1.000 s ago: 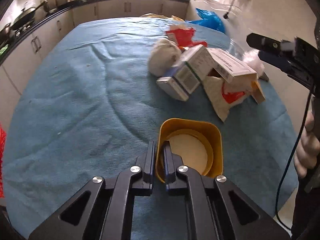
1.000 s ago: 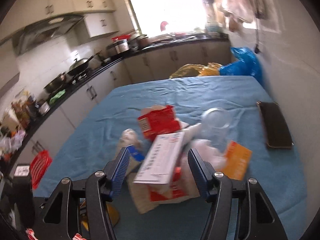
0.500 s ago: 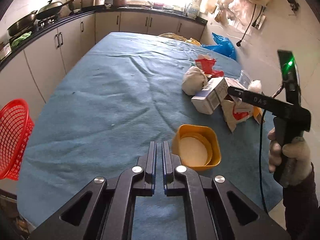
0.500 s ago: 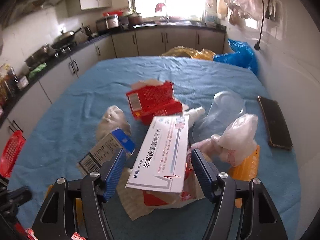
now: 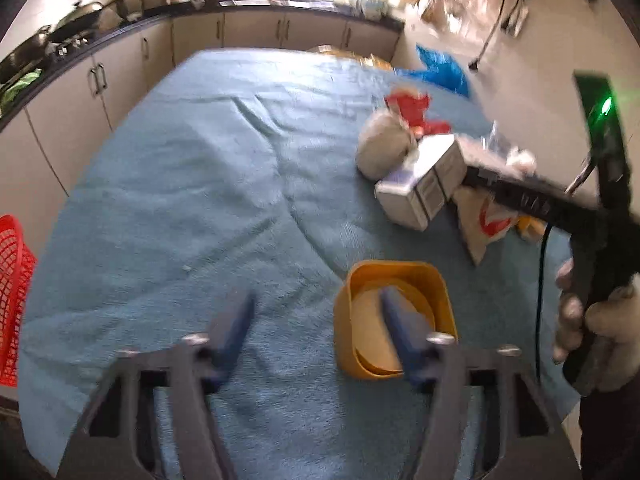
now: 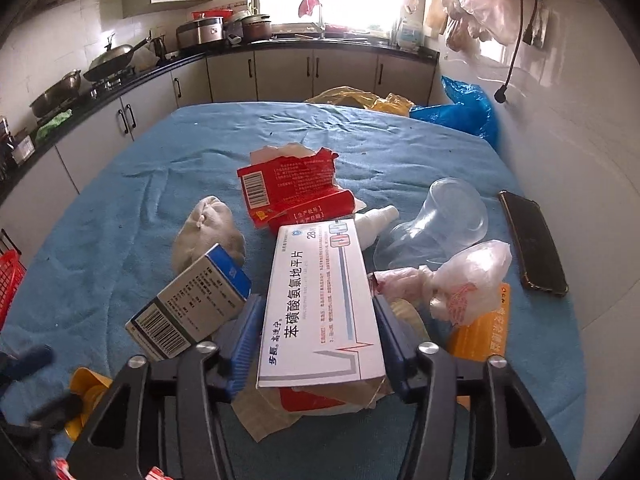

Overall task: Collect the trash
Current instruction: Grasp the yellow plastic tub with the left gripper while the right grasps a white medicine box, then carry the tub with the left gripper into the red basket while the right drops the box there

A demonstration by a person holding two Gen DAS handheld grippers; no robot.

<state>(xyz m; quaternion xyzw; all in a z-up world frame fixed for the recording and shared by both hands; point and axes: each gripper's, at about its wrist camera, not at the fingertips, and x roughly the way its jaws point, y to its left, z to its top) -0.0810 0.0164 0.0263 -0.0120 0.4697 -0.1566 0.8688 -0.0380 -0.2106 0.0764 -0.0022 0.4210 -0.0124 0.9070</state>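
The trash lies in a heap on the blue cloth (image 6: 132, 216). My right gripper (image 6: 318, 320) straddles a white medicine box (image 6: 320, 280), its jaws closing, and both blue pads touch the box's long sides. A blue-topped carton (image 6: 192, 304) leans just left of it, and a torn red carton (image 6: 288, 188) lies behind. My left gripper (image 5: 316, 312), blurred, hangs over the cloth with its jaws opening. Its right finger (image 5: 400, 320) overlaps the yellow cup (image 5: 394, 312), which stands free; only cloth shows between the fingers.
Around the box lie a grey crumpled wad (image 6: 208, 232), a clear plastic cup (image 6: 436, 224), a white bag (image 6: 468, 280), an orange packet (image 6: 480, 332) and a dark phone (image 6: 532, 240). A red basket (image 5: 12, 296) hangs off the table's left edge. Cabinets line the far side.
My left gripper let go of the yellow cup's rim, drew back shut, then opened. The right gripper dropped over the white box and its pads closed in on it.
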